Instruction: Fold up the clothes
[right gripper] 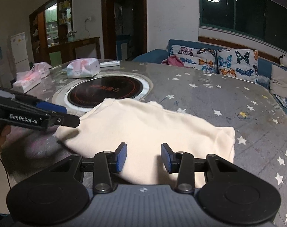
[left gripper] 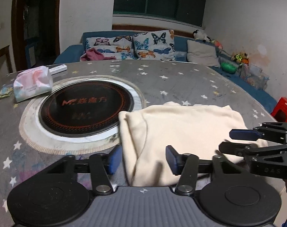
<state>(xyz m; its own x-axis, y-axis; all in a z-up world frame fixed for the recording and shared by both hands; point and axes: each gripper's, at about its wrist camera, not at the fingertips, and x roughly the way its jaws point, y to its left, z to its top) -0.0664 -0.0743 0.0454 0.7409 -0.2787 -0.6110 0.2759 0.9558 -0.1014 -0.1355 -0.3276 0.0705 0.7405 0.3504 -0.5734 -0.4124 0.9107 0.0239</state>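
- The cream, soft knitted garment lies already doubled into a compact bundle on the grey star-printed tabletop, with its far edge touching the round black induction hob set into the surface. It sits near the person's edge, probably so both tools can reach it without stretching.
- The left hand-held gripper has its blue pads spread wide and holds nothing. It is placed over the near left edge of the garment, where a layer hangs over a fold, which suits gathering that edge for the next fold.
- The right hand-held gripper is likewise spread apart and empty, poised over the near right part of the cloth. In the left view its fingers show apart above the garment's right corner.
- A pastel tissue pack and a white remote sit beyond the hob, well apart from the cloth, so they should not hinder folding.
- Judging by the tidy rectangle, the fold seems well along; a final fold or smoothing may remain.
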